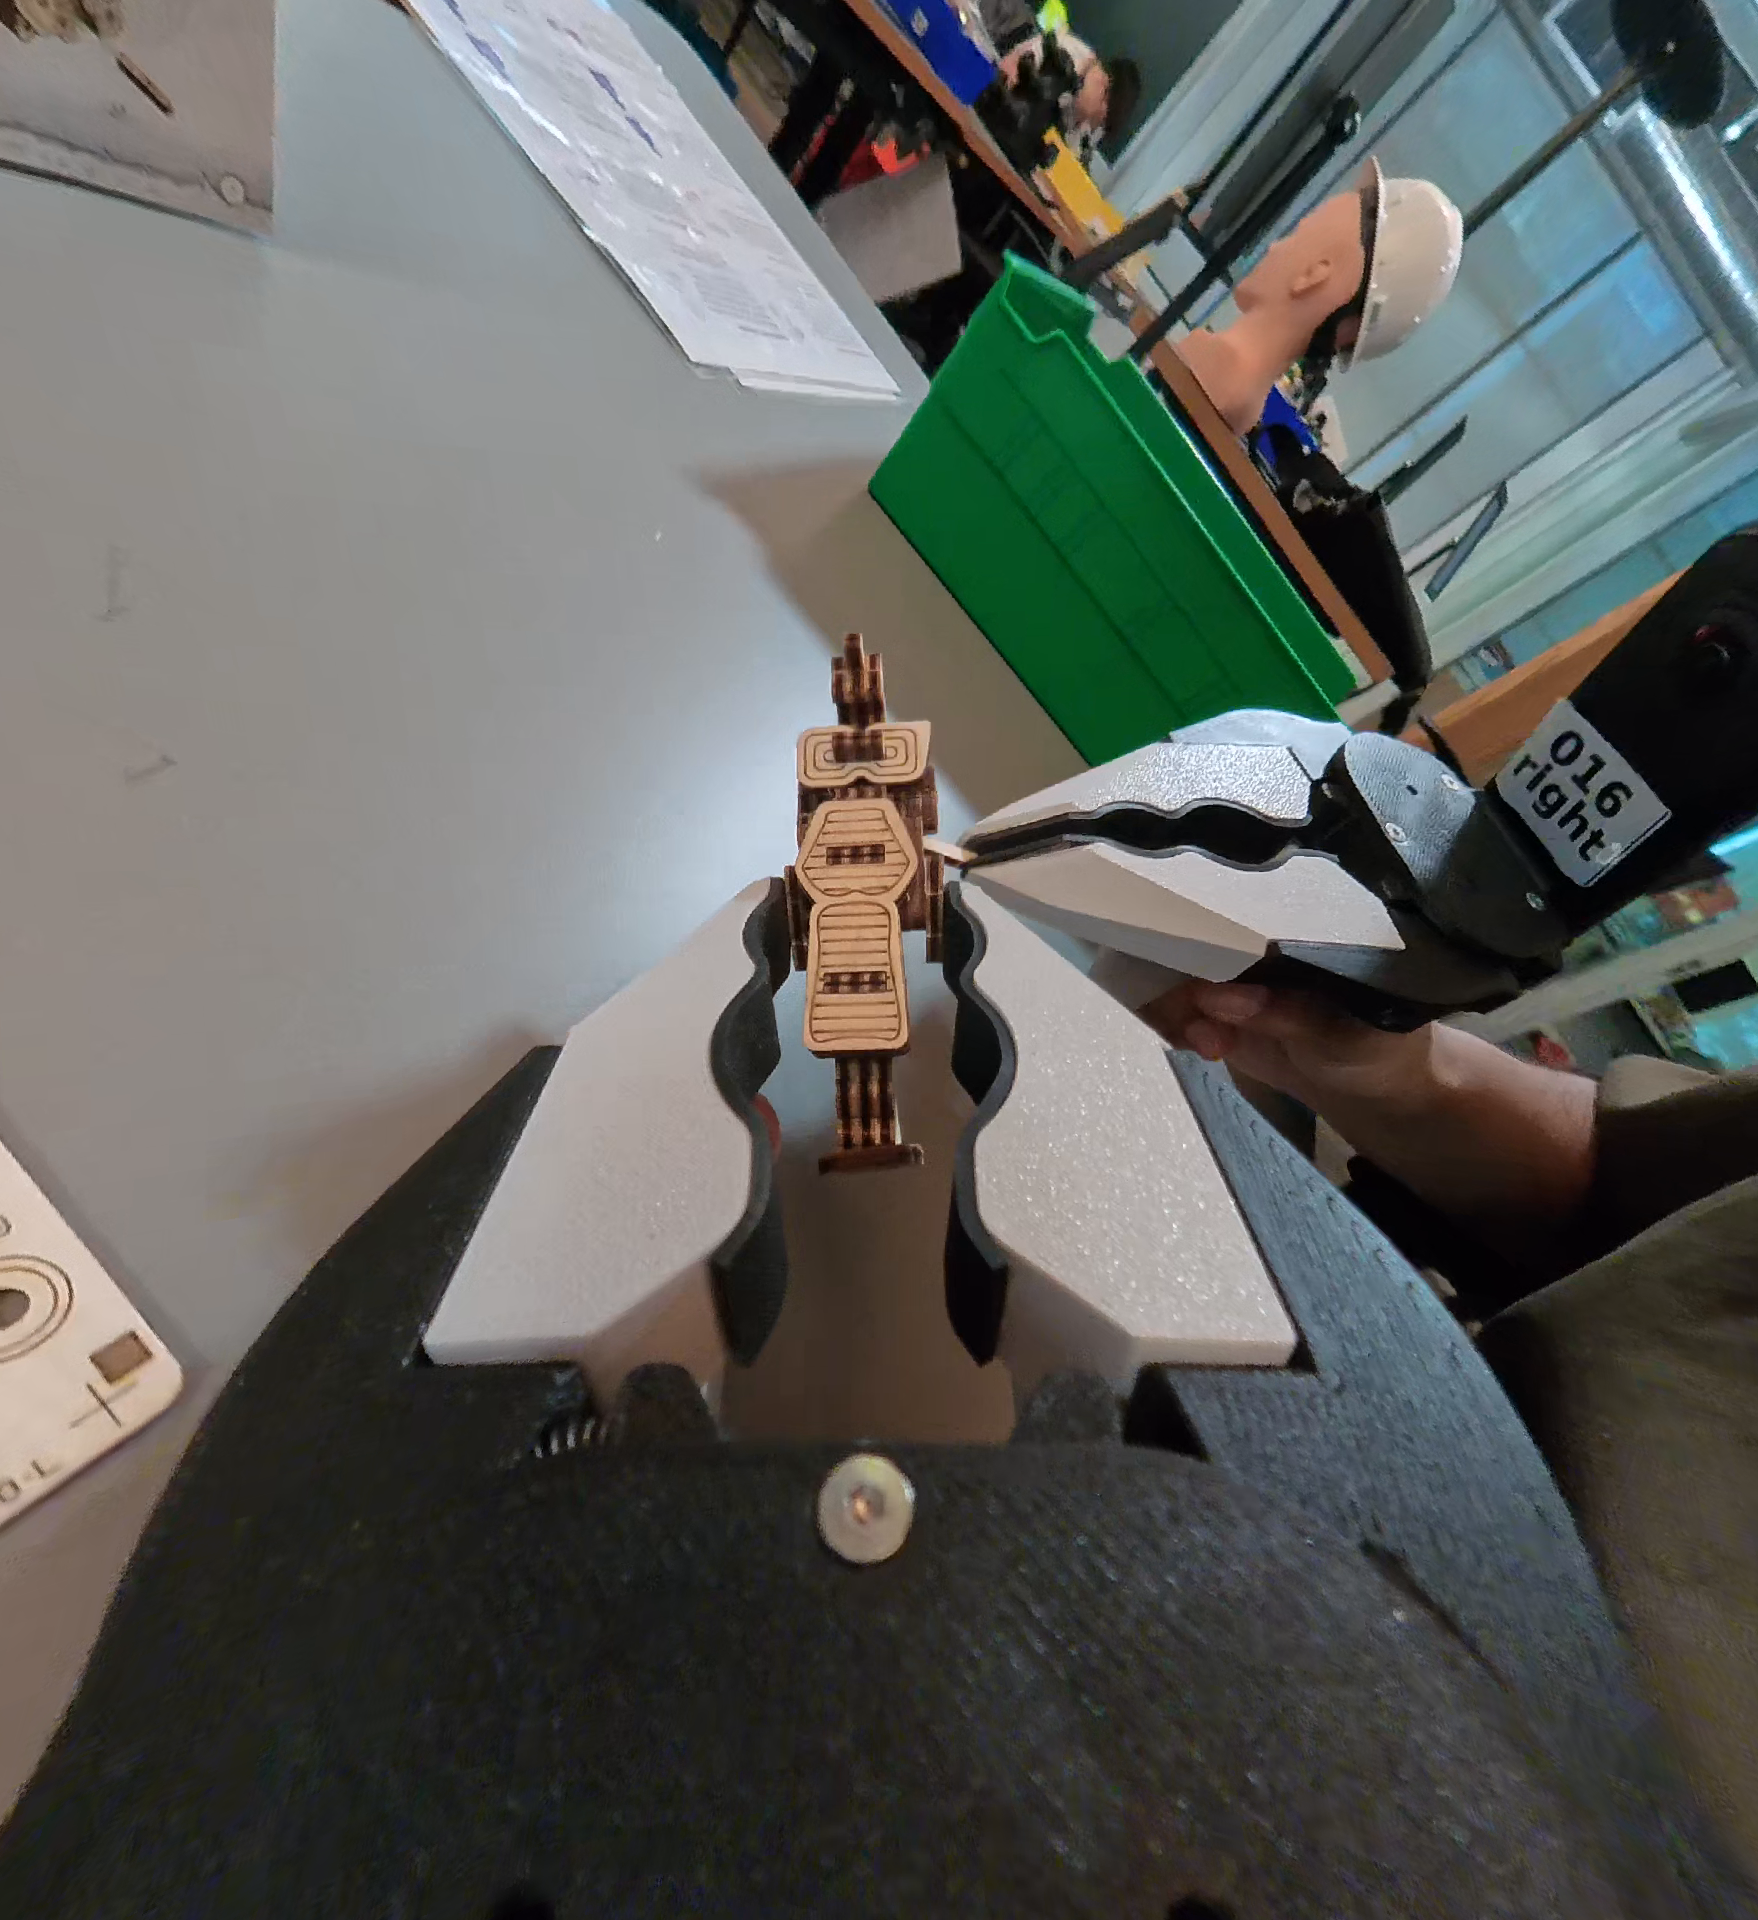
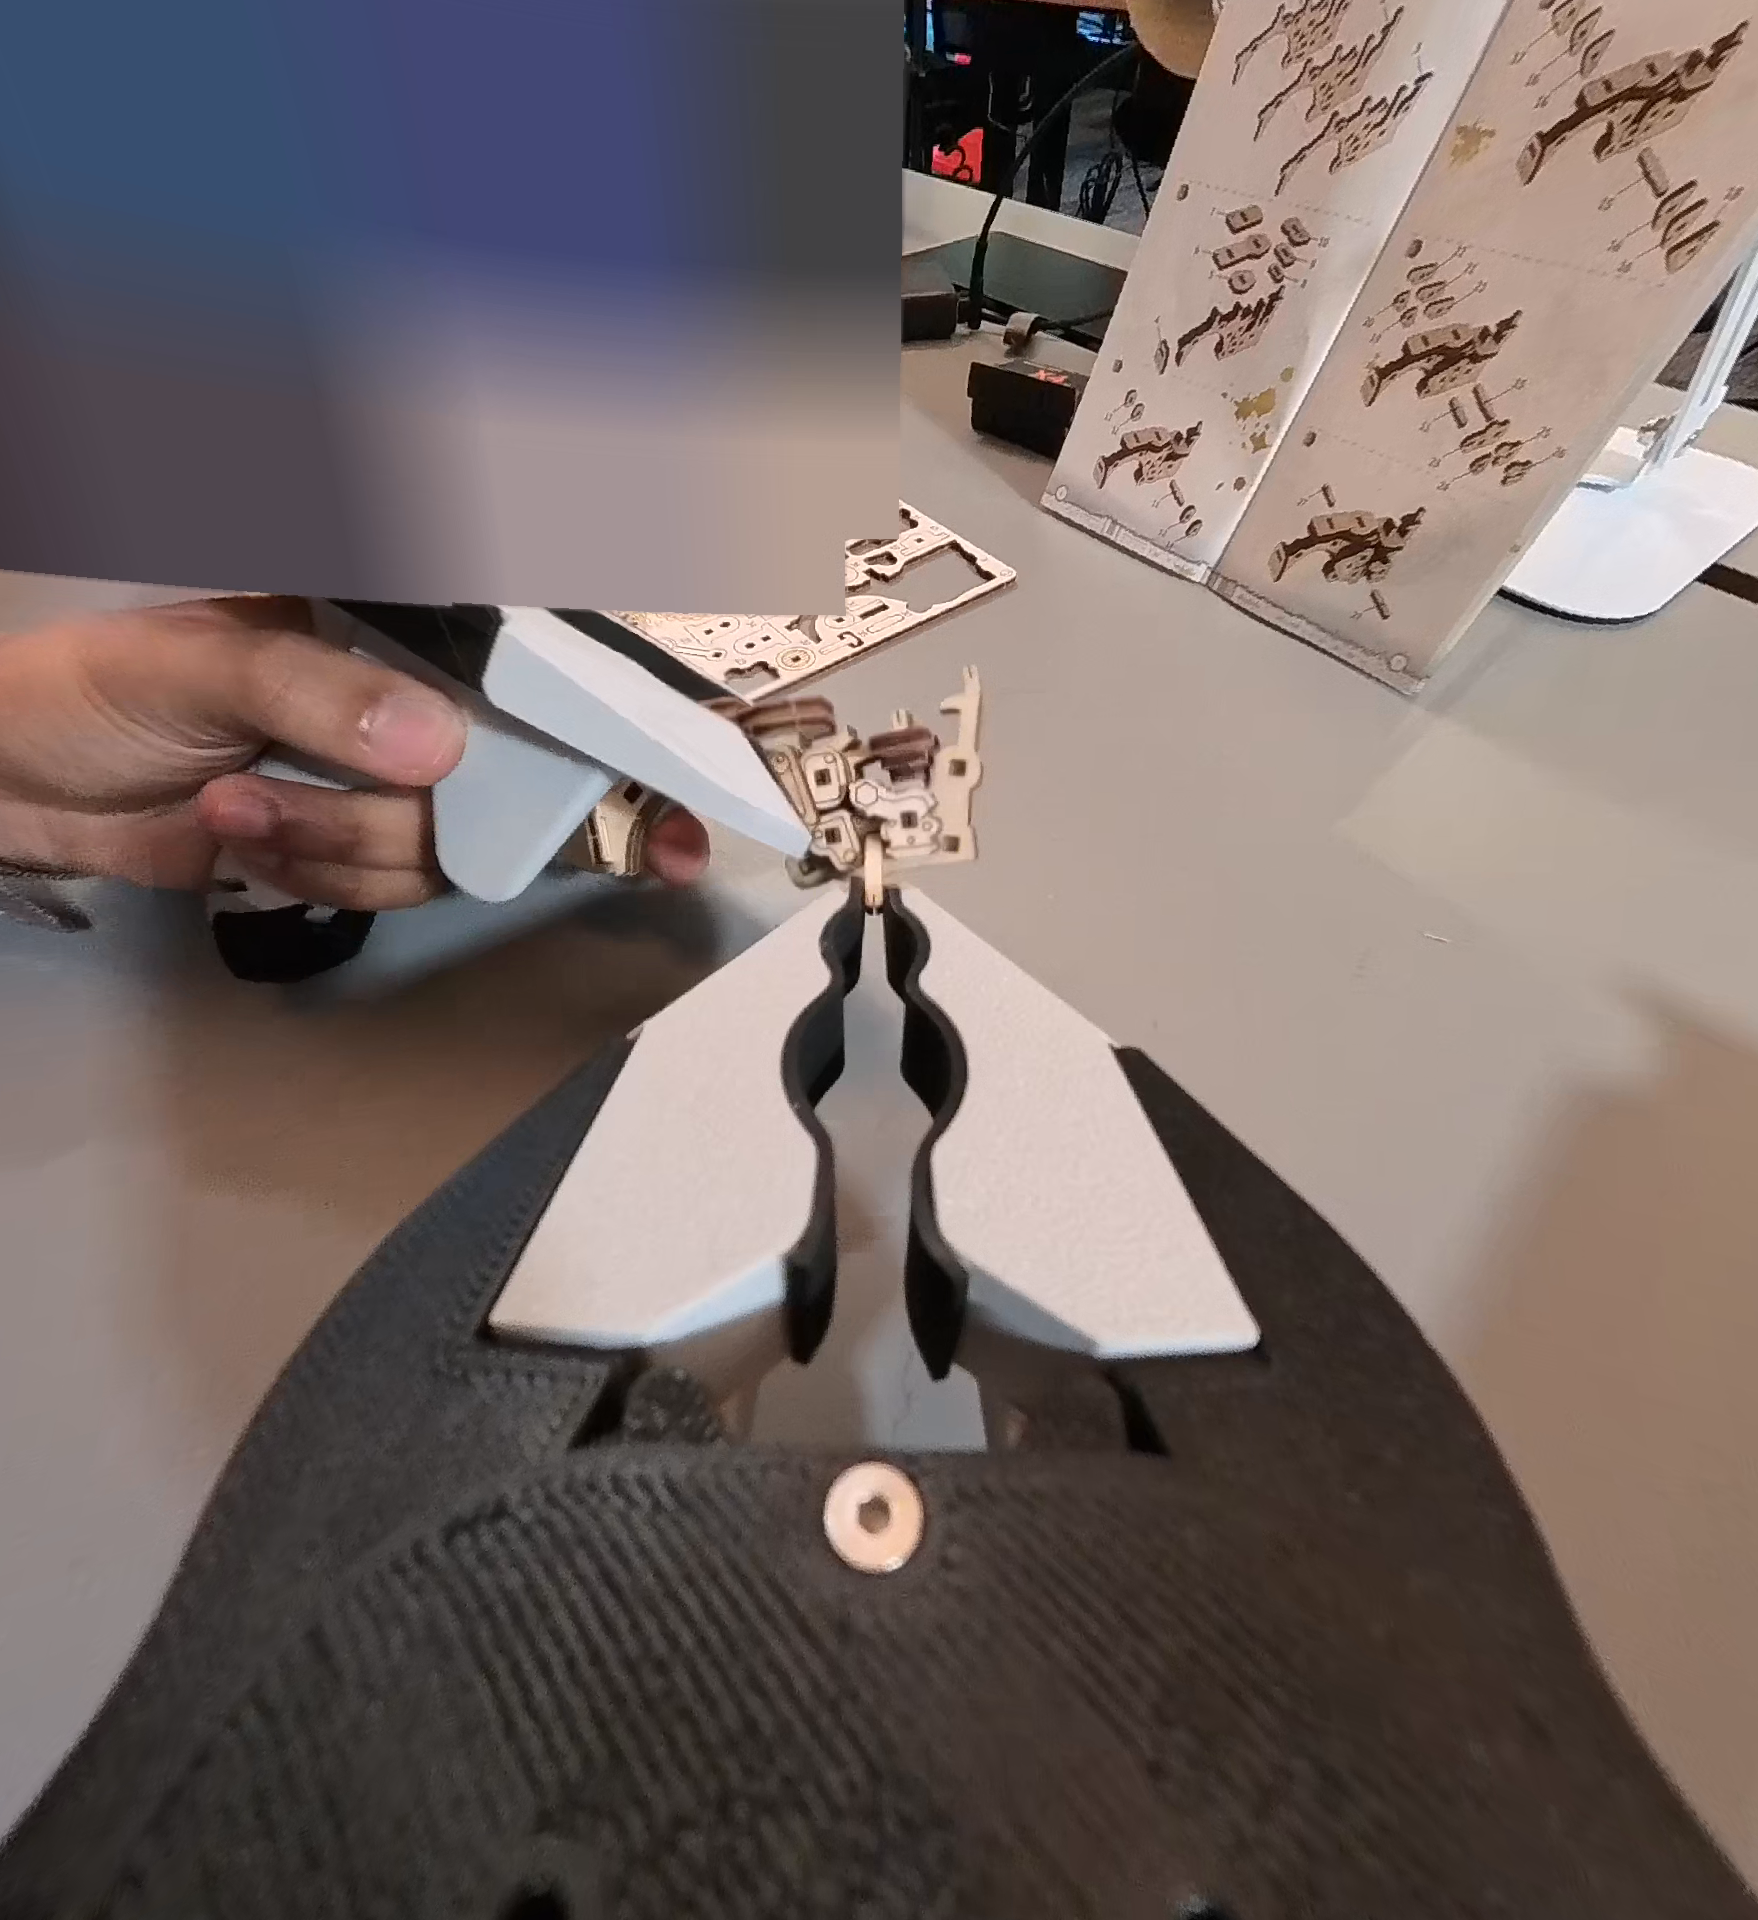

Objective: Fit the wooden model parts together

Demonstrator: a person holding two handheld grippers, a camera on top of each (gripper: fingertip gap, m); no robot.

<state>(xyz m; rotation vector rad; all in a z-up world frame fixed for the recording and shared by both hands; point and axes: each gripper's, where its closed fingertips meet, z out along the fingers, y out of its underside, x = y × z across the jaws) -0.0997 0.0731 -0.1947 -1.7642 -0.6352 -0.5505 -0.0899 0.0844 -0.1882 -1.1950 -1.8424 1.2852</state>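
Jaws of right gripper (image 2: 873, 896) pinching small peg (image 2: 872, 876), peg mostly hidden, wooden model (image 1: 854, 914) alongside

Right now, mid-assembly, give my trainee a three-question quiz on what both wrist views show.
1. True or false: the left gripper holds the wooden model off the table.
2. What does the right gripper pinch?
A) small wooden piece
B) green bin
C) instruction sheet
3. Fill in: the small piece's tip meets the model's ____ as the left wrist view shows it.

Key: 1 true; 2 A; 3 right side.
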